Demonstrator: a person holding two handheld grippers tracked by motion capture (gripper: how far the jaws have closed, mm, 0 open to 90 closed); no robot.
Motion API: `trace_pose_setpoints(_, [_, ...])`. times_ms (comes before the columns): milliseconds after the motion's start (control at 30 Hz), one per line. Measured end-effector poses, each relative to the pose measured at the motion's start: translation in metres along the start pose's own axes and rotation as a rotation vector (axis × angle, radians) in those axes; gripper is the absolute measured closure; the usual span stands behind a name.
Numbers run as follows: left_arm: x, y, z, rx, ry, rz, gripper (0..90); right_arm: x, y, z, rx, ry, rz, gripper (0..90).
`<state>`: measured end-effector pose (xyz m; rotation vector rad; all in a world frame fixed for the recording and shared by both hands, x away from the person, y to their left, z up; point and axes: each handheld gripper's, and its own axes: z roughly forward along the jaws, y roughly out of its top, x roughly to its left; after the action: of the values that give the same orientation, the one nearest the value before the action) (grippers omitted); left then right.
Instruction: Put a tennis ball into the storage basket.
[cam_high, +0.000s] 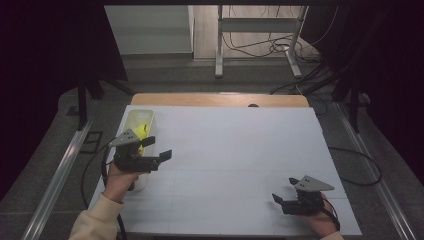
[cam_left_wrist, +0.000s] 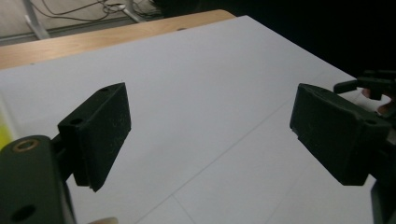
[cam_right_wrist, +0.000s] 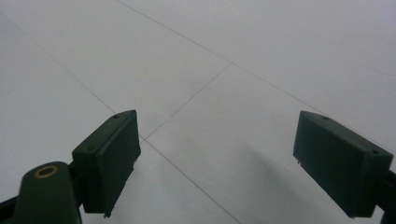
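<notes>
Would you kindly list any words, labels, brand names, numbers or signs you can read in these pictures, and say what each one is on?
None: no readable text anywhere.
Clear container with yellow contents: no label or print to be made out.
White table cover: thin grid lines, no writing.
Left hand-held gripper and right hand-held gripper: no markings legible.

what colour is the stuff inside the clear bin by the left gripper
Yellow. It lies inside the clear bin just beyond the left gripper, best seen in the high view.

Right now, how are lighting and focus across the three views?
High view: dim, dark at the edges, the white table sheet evenly lit, no glare. Left gripper view: near black fingers soft, the sheet sharper. Right gripper view: soft shadow on the sheet between the fingers.
</notes>
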<state>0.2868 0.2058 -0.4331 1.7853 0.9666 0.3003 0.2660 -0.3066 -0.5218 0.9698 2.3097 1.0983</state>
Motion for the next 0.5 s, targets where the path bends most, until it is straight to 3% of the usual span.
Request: trace_pose_setpoints(500, [-0.031, -0.024, 0.018, 0.013, -0.073, 0.075, 13.4, 0.000, 0.000, -0.001, -0.001, 0.001, 0.001, 14.9])
